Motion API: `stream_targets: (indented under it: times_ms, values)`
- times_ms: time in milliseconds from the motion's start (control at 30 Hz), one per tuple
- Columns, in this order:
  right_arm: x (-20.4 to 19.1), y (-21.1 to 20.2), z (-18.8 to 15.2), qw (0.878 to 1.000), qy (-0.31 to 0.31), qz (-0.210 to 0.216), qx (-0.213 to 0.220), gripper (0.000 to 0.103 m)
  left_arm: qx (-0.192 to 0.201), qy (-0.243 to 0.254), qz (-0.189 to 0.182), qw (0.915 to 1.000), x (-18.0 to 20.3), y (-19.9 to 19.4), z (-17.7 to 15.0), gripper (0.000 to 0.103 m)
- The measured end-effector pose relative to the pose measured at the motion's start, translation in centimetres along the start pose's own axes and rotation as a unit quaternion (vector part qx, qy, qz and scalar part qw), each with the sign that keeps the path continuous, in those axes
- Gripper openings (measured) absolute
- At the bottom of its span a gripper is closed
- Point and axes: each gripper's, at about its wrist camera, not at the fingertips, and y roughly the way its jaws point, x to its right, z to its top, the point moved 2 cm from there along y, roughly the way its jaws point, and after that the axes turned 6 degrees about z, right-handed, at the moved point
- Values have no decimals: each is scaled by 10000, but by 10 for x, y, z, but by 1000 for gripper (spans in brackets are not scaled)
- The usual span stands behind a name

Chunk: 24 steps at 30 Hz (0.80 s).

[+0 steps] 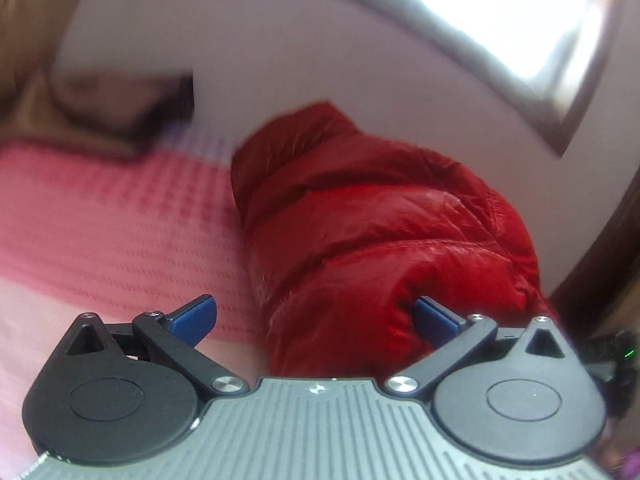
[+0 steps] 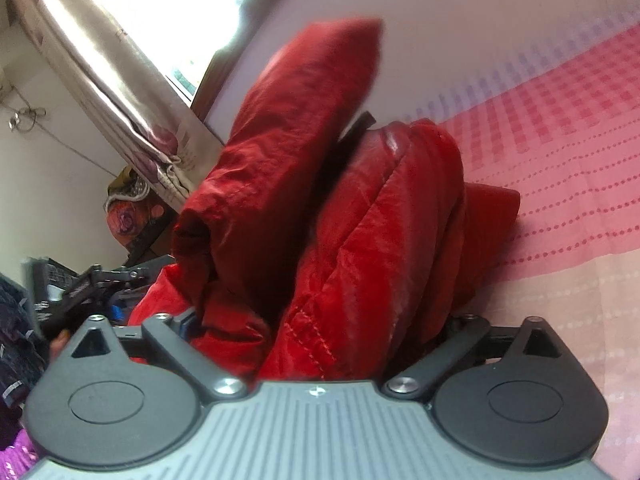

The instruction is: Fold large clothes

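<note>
A red padded jacket (image 1: 384,216) lies bunched up on the pink bed sheet (image 1: 100,216), filling the middle and right of the left wrist view. My left gripper (image 1: 316,316) stands open. Its left blue pad (image 1: 196,316) hangs free over the sheet and its right blue pad (image 1: 436,320) rests against the jacket's near fold. In the right wrist view the jacket (image 2: 380,216) is heaped up, with one part (image 2: 296,120) standing tall. My right gripper (image 2: 320,332) is spread wide, with jacket cloth filling the gap. Only a bit of its left pad (image 2: 186,322) shows; the right pad is hidden.
The bed sheet (image 2: 560,152) runs to a pale wall (image 1: 280,40). A bright window (image 1: 520,12) with a light curtain (image 2: 100,60) lies beyond the jacket. A dark blurred bundle (image 1: 132,100) sits at the bed's far left. A patterned cloth heap (image 2: 128,208) and dark clutter (image 2: 60,280) stand beside the bed.
</note>
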Motion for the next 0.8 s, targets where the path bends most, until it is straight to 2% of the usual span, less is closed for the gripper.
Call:
stream_targets:
  times_ms: [67, 167, 300, 367, 433, 533, 600, 700, 800]
  values:
    - [4, 2, 2, 9999, 101, 66, 14, 103, -235, -177, -324, 9990, -9, 12, 0, 103]
    - [9, 4, 5, 9996, 237, 140, 17, 103, -483, -129, -759, 9959, -12, 28, -1, 103]
    - [22, 7, 7, 9981, 514, 347, -56, 103, -971, -503, -1432, 9836, -17, 51, -8, 103]
    - [26, 9, 6, 9980, 496, 388, -39, 103, -1026, -636, -1625, 9793, -12, 57, -15, 103]
    - [24, 12, 4, 9985, 372, 409, -32, 103, -715, -253, -1453, 9865, 4, 49, -22, 103]
    - [9, 15, 3, 9994, -95, 334, 26, 92, -139, 209, -1019, 9945, 31, 31, -32, 96]
    - [-1, 17, 7, 9989, -367, 271, 106, 87, 31, 233, -870, 9959, 37, 22, -33, 89]
    - [-15, 26, 14, 9969, -723, 268, 138, 82, 328, 486, -629, 9963, 45, 6, -33, 88]
    - [-32, 41, 20, 9938, -1051, 310, 193, 82, 543, 474, -478, 9963, 42, -8, -26, 88]
